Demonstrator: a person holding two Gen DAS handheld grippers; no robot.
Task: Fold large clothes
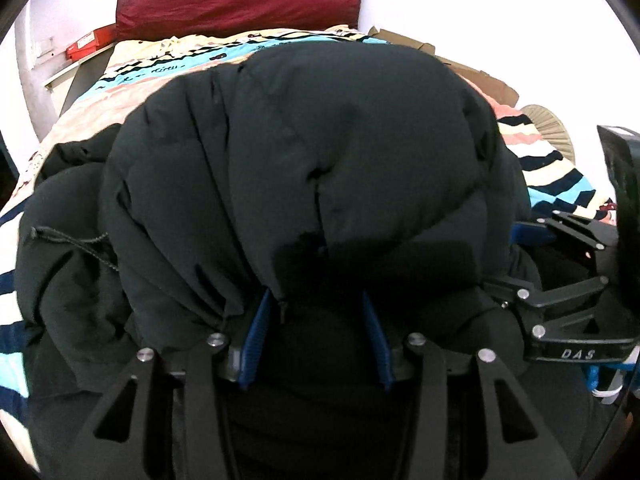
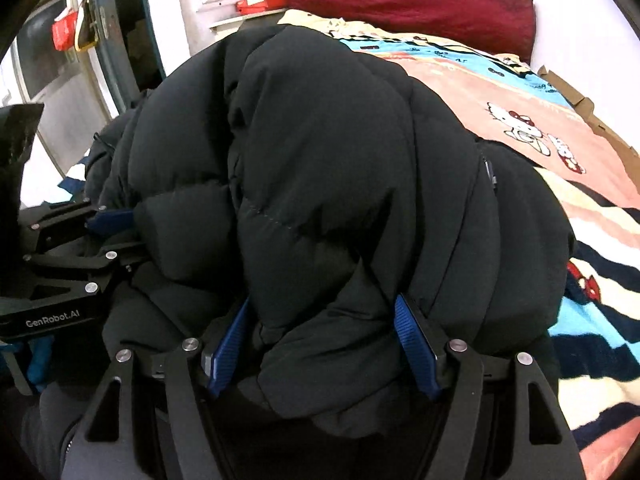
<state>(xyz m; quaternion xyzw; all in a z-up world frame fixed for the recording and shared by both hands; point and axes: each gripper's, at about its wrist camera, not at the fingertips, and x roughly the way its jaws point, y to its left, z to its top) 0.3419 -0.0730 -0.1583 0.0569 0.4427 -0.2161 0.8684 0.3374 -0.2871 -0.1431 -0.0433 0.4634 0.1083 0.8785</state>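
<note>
Fold in progress: left gripper (image 1: 316, 336) and right gripper (image 2: 326, 344) jaws apparently clamp the black jacket (image 1: 304, 160) above the bed (image 1: 80, 120); next, lay it flat.

A home bedroom: a bed (image 2: 500, 92) with cartoon-print bedding and a red pillow (image 1: 240, 0).

Bed (image 2: 500, 92) covered by a striped cartoon-print blanket (image 1: 160, 80); a black puffer jacket (image 1: 312, 152) and dark red pillow (image 1: 240, 0) lie on it.

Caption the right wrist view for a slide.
Right tongs clamp a bunched black puffer jacket above a patterned blanket.
</note>
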